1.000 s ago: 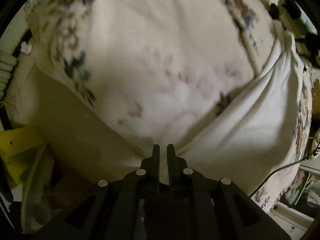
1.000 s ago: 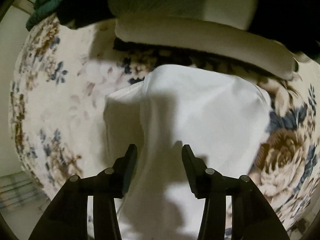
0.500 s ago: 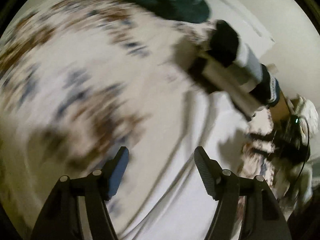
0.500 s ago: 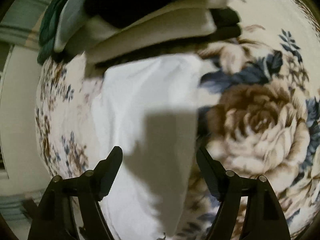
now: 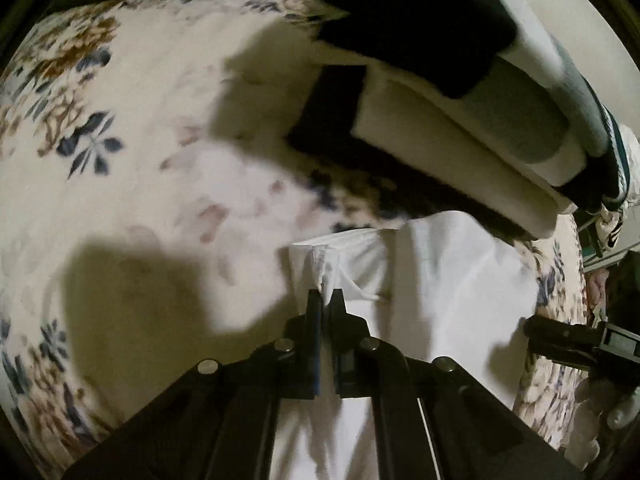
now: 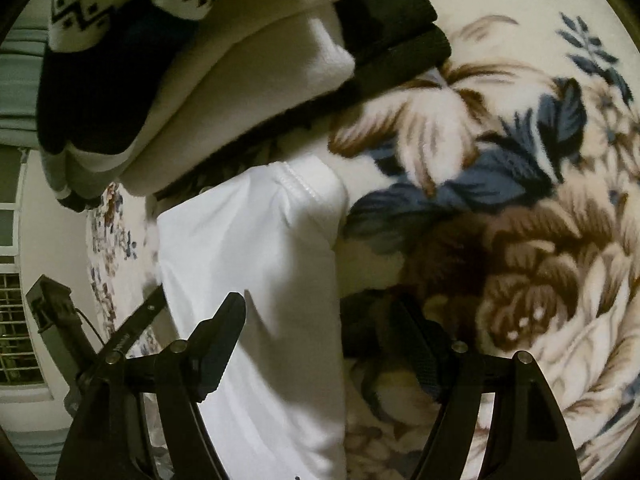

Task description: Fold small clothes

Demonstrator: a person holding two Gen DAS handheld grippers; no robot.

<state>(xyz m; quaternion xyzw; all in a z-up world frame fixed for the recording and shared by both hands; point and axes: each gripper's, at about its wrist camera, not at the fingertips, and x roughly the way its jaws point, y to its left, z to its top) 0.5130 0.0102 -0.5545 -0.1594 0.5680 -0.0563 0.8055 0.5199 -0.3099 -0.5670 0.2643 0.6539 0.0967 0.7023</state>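
Cream fleece bedding printed with brown roses and navy leaves, the floral blanket (image 6: 500,184), covers a bed and fills both views in dim, warm light. On it lies a white garment (image 5: 440,280), smooth and thin, already doubled into a long band that runs toward the far edge of the bed. Just beyond its far end, and seeming to overlap it slightly, sits a stack of folded clothes (image 5: 440,92): cream, black and grey layers, with a dark knit bearing a white zigzag pattern on top.

The left gripper (image 5: 326,300) has its jaws pressed nearly together on a bunched, hemmed corner of the white garment, at the garment's left side, so it is pinching cloth. The right gripper (image 6: 320,340) hangs low over the garment's right edge with its jaws spread wide; one jaw is above the white fabric, the other above the blanket, and nothing is between them. Each gripper shows at the edge of the other's view, so the two stand close together.

The step in hand appears to be gathering the garment for another fold. The next move likely calls for the right jaws to close on the right edge opposite the left grip, then both to lift together and carry the cloth over evenly, keeping clear of the stack beside it.
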